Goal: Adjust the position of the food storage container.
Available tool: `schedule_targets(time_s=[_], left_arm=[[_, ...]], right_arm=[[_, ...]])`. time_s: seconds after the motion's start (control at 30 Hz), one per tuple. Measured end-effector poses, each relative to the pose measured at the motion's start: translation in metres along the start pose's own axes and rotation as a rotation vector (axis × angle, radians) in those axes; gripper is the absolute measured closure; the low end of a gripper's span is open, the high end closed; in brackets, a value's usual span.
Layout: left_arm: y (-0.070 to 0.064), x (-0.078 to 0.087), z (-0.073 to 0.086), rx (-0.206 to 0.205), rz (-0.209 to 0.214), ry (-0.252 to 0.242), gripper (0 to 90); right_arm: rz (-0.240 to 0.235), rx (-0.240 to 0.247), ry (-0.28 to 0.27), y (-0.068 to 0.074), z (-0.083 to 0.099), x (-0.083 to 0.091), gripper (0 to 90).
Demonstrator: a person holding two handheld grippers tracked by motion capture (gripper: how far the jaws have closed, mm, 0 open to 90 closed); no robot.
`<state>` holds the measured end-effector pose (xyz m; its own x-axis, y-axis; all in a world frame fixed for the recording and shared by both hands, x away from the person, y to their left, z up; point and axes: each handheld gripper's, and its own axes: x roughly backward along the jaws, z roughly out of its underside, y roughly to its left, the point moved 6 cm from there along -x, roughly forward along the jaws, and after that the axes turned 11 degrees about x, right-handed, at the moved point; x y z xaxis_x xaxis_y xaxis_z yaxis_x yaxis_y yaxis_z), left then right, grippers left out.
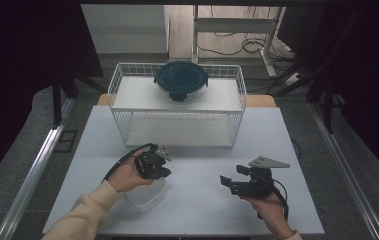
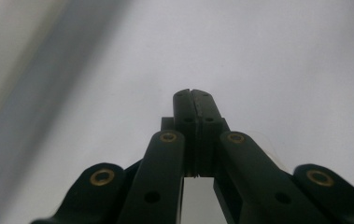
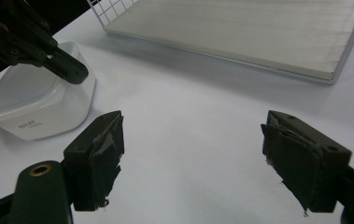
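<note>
White tabletop (image 1: 202, 200) carries a white wire rack (image 1: 177, 107) at its far side, a dark-lidded glass bowl (image 1: 181, 80) on top. Near left, the left gripper (image 1: 164, 172), jaws pressed together, hovers over a translucent plastic container (image 3: 37, 105). Near right, the right gripper (image 3: 191, 158) gapes wide, empty.

The table (image 1: 287, 150) is white, the wire rack (image 1: 122, 85) white-gridded, the bowl's lid (image 1: 181, 76) dark teal, the box (image 3: 34, 100) milky white.
</note>
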<state>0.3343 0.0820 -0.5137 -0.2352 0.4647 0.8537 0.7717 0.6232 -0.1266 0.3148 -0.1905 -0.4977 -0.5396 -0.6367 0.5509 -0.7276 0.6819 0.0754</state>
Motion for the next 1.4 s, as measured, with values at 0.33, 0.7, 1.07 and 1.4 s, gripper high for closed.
schedule_targets(time_s=[0.33,0.7,1.07,1.4], left_arm=[[0.032,0.077,0.062,0.302,-0.162,-0.197,90.0],[0.031,0.081,0.141,0.473,-0.171,-0.192,90.0],[0.033,0.049,0.144,0.508,-0.102,-0.135,90.0],[0.044,0.035,0.123,0.512,-0.067,-0.136,90.0]], right_arm=[[0.005,-0.010,-0.003,-0.002,0.000,0.002,20.3],[0.005,0.002,0.001,-0.001,-0.002,0.000,20.2],[0.017,0.010,0.007,-0.002,-0.001,-0.001,20.3],[0.020,0.018,0.005,-0.002,-0.001,0.000,20.2]])
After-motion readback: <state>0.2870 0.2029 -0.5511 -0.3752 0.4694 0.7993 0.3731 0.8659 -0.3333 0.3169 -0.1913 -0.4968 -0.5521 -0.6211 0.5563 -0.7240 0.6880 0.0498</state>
